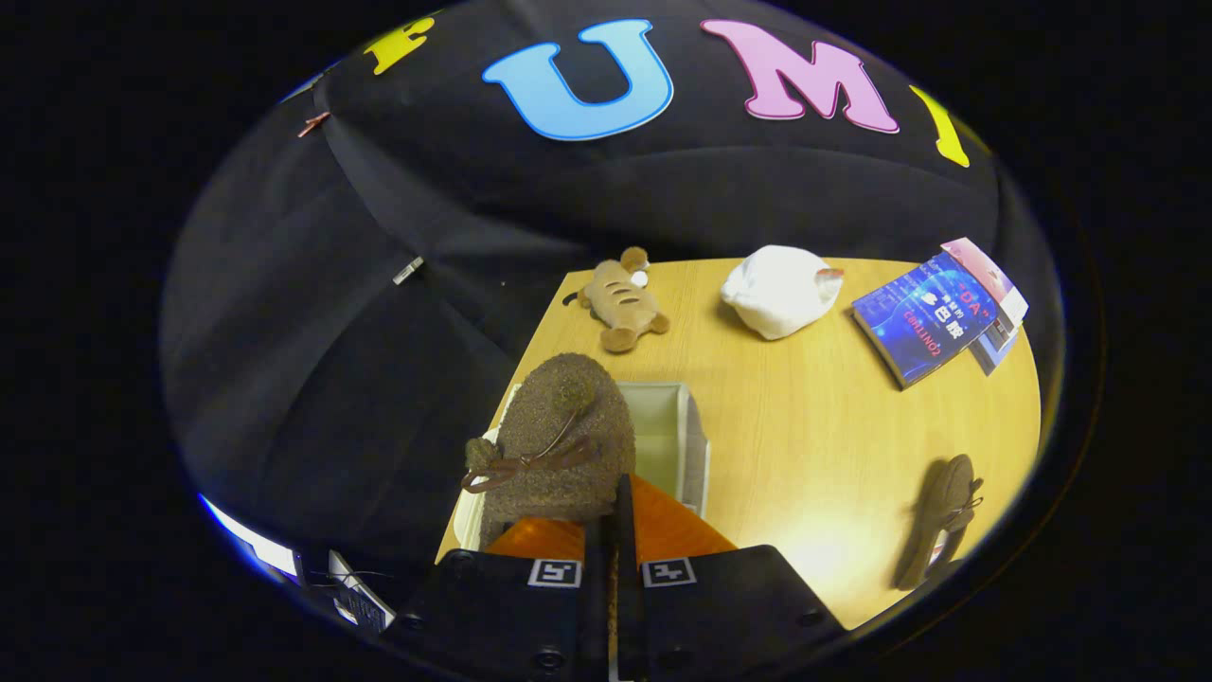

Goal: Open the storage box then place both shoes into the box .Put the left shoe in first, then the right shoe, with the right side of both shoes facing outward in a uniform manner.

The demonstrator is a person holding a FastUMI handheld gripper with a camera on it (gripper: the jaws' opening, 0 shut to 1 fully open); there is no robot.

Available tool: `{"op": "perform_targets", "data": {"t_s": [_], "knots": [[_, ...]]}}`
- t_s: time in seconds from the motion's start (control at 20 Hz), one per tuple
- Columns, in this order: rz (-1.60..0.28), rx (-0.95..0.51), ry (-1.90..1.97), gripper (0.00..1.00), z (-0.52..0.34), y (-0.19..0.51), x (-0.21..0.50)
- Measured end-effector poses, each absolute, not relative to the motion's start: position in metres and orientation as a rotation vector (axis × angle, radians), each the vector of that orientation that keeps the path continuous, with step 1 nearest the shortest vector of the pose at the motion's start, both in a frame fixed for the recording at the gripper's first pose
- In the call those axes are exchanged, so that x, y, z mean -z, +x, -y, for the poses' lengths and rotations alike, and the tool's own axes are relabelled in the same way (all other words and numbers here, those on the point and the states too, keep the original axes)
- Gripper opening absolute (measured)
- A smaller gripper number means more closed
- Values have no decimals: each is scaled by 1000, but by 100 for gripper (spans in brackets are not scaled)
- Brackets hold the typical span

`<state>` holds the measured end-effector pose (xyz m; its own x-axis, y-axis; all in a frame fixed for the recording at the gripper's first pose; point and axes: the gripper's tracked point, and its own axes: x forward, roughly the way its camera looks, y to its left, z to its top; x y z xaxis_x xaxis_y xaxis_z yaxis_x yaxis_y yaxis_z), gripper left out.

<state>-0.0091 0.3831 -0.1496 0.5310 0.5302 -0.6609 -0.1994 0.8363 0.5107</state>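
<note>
A fuzzy brown shoe [559, 436] with a dark bow hangs just ahead of my fingers, held by its heel edge. My gripper [614, 530] is shut on the shoe, the fingers almost touching. Below the shoe lies the open white storage box [677, 436] near the wooden table's left corner. The shoe covers much of the box's inside. The second brown shoe [942, 521] lies on the table far off to the right of my fingers.
Beyond the box lie a tan stuffed mouse toy [620, 303], a white bundle [781, 289] and a stack of blue books [933, 313]. The wooden table [805, 426] ends in an edge just left of the box.
</note>
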Motion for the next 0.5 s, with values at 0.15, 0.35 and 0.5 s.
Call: {"op": "perform_targets", "data": {"t_s": [0.15, 0.35, 0.5], "knots": [[-963, -422, 361, 9, -409, -6, 174], [-1056, -397, 334, 9, -438, -15, 206], [-1126, -407, 310, 9, -456, -23, 225]]}}
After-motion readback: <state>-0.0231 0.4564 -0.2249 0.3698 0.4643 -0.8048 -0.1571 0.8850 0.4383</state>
